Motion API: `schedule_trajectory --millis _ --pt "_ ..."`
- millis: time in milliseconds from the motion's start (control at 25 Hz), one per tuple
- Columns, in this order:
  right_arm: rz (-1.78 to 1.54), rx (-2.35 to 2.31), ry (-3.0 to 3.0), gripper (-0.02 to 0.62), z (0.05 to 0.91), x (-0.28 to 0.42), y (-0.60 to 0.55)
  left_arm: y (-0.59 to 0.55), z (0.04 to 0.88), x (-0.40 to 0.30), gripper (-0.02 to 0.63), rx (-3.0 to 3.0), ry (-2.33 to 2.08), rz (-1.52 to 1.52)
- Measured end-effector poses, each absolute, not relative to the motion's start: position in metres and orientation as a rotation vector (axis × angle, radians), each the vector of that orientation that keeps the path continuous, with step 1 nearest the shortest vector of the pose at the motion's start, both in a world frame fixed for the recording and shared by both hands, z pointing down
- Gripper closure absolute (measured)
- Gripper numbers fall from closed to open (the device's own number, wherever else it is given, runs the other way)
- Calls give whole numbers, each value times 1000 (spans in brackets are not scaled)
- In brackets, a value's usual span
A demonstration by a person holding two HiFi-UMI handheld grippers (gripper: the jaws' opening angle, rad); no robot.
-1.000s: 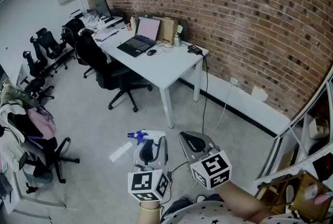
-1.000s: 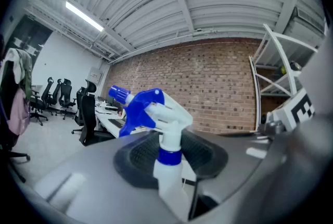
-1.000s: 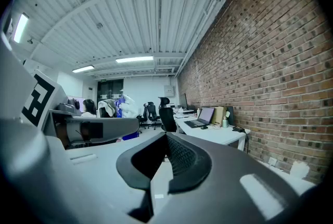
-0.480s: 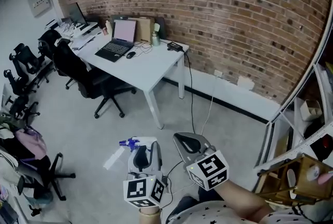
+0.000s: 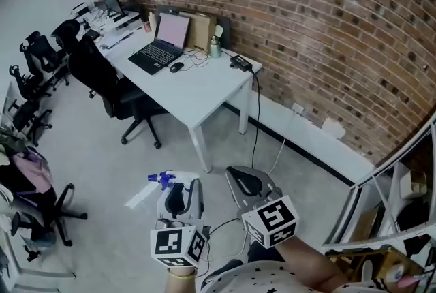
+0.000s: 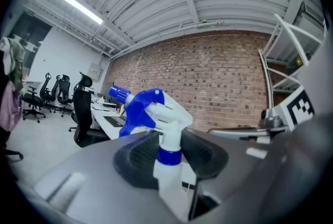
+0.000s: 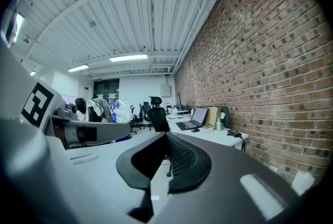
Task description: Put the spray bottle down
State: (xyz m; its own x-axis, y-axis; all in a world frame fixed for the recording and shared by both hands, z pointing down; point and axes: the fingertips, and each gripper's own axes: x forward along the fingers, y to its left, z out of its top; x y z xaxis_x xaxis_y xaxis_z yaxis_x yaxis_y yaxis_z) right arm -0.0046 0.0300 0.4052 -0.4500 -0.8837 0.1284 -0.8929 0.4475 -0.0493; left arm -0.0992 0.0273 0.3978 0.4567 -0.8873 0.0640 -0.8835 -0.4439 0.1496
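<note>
A white spray bottle (image 6: 165, 176) with a blue trigger head (image 5: 161, 179) stands upright in my left gripper (image 6: 169, 152), whose pads are shut on its neck just under the blue collar. In the head view the left gripper (image 5: 176, 197) is held level above the grey floor at the bottom centre. Beside it on the right, my right gripper (image 5: 246, 182) has its jaws together and nothing in them. The right gripper view shows that gripper (image 7: 165, 158) pointing along the brick wall. A white desk (image 5: 204, 90) stands ahead of both grippers.
On the desk sit a laptop (image 5: 162, 46), a mouse (image 5: 176, 67) and a small bottle (image 5: 215, 48). A black office chair (image 5: 112, 84) stands at the desk's left side, with more chairs (image 5: 30, 73) beyond. A brick wall (image 5: 320, 33) runs behind; metal shelving (image 5: 395, 203) is at right.
The whole scene has shifted as both grippers travelled across the floor together; the white desk now looks nearer. The bottle stays gripped in the left gripper, and the right jaws stay together.
</note>
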Motion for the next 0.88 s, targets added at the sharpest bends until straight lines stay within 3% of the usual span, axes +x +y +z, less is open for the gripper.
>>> schedule_trajectory --millis 360,880 --pt "151 1391 -2684 597 403 53 -88 -83 381 -37 477 2508 -1687 -91" --pt "149 1336 -2711 597 411 76 -210 -215 394 -26 477 2373 -1784 -21"
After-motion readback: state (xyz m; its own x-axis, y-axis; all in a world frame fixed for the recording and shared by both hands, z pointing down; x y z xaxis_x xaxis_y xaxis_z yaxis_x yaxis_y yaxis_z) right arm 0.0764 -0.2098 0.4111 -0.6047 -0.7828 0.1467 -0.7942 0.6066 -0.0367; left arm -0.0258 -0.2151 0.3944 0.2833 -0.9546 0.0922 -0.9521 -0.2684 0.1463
